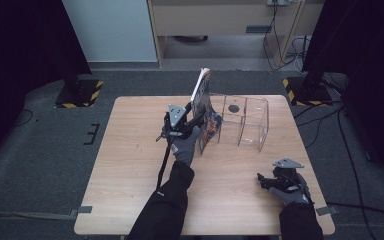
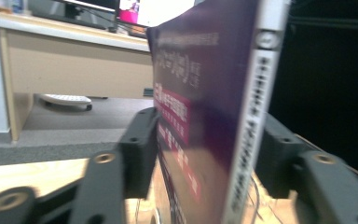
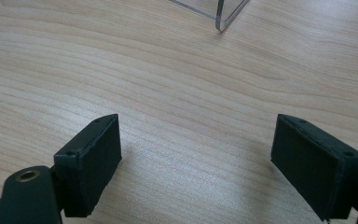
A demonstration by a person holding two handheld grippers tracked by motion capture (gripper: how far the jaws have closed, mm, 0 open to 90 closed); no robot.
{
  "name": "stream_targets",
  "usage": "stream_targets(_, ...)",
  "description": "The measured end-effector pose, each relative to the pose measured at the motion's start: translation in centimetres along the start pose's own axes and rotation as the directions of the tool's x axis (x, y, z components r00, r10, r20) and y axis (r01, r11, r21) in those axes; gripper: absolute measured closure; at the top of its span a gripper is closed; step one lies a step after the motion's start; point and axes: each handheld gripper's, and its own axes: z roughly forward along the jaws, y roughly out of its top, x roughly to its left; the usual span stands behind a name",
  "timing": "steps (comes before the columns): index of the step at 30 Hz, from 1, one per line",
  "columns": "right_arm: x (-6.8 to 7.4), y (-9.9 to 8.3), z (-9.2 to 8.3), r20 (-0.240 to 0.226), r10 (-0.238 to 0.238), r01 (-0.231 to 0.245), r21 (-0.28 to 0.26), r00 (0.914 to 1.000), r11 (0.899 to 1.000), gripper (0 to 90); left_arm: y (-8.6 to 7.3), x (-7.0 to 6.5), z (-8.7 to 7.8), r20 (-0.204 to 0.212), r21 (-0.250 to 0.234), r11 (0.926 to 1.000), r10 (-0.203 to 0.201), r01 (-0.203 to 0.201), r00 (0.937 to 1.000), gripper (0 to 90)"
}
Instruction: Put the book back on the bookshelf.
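Book (image 1: 203,107) upright on wooden table (image 1: 130,165)

wooden table (image 1: 130,170) carries a clear acrylic organizer (image 1: 245,122).

We see a glossy paper book (image 2: 205,116) between matt black plastic tongs (image 2: 205,158), a clear smooth plastic organizer (image 1: 245,120) at its three o'clock, and a pale, matt wood-grain counter (image 3: 177,93).

Purple book cover (image 2: 200,93) with white and pink print, spine with lettering, all too blurred to read
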Motion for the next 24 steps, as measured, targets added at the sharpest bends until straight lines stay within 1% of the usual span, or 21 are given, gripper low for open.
stream_targets(1,0.0,0.0,0.0,0.003,0.0,0.0,0.0,1.0,1.0,15.8,0.1,0.1,-0.5,0.01,0.005,0.9999,0.013,-0.013,0.9999,38.0)
stream_targets(2,0.0,0.0,0.0,0.003,-0.003,0.003,-0.001,1.0,1.0,15.9,0.1,0.2,-0.9,0.021,-0.002,0.9999,0.015,-0.015,0.9997,36.0)
stream_targets(5,-0.1,0.0,0.0,0.003,-0.001,0.001,-0.005,1.0,1.0,15.9,0.5,0.5,-2.6,0.047,0.003,0.9989,0.046,-0.046,0.9979,32.5)
stream_targets(8,0.0,0.0,0.0,0.007,0.001,-0.001,-0.002,1.0,1.0,15.9,0.9,0.7,-4.2,0.068,0.022,0.9957,0.089,-0.09,0.9937,29.6)
stream_targets(9,0.0,0.0,0.0,0.007,0.002,-0.002,-0.002,1.0,1.0,15.9,1.0,0.8,-4.7,0.084,0.033,0.9949,0.092,-0.095,0.9922,29.3)
stream_targets(12,0.0,0.0,0.0,0.008,0.004,-0.004,0.0,1.0,1.0,15.8,1.2,1.5,-5.9,0.132,0.083,0.9943,0.057,-0.068,0.9896,27.3)
stream_targets(13,0.0,0.0,0.0,0.006,0.006,-0.006,0.003,1.0,1.0,15.8,1.2,1.8,-6.3,0.139,0.097,0.9938,0.041,-0.055,0.9894,27.0)
stream_targets(15,0.1,0.0,0.0,0.007,0.006,-0.006,0.001,1.0,1.0,15.8,1.0,2.5,-7.2,0.142,0.13,0.9901,0.034,-0.053,0.9892,26.5)
stream_targets(16,0.1,0.0,0.0,0.006,0.004,-0.004,0.0,1.0,1.0,15.8,0.9,2.8,-7.6,0.133,0.139,0.9883,0.043,-0.062,0.9902,26.4)
stream_targets(18,0.1,0.1,-0.1,0.006,0.009,-0.009,-0.001,0.9999,1.0,15.8,0.7,3.3,-8.5,0.117,0.167,0.9793,0.096,-0.115,0.9884,26.2)
stream_targets(20,0.1,0.1,-0.1,0.006,0.011,-0.011,0.0,0.9999,1.0,15.8,0.4,3.8,-9.4,0.117,0.2,0.9699,0.118,-0.139,0.9861,25.0)
stream_targets(21,0.1,0.1,-0.1,0.006,0.011,-0.011,-0.001,0.9999,1.0,15.7,0.2,4.1,-9.8,0.113,0.212,0.9667,0.122,-0.144,0.9861,24.7)
stream_targets(22,0.1,0.1,0.0,0.006,0.008,-0.008,-0.001,1.0,1.0,15.7,0.1,4.4,-10.3,0.118,0.225,0.9637,0.12,-0.144,0.9858,24.4)
stream_targets(23,0.1,0.0,-0.1,0.006,0.008,-0.008,0.0,0.9999,1.0,15.7,-0.1,4.6,-10.8,0.126,0.239,0.9616,0.108,-0.135,0.9862,24.1)
stream_targets(24,0.1,0.0,-0.1,0.004,0.01,-0.01,-0.001,0.9999,1.0,15.6,-0.3,4.9,-11.3,0.132,0.255,0.9574,0.104,-0.135,0.9858,23.8)
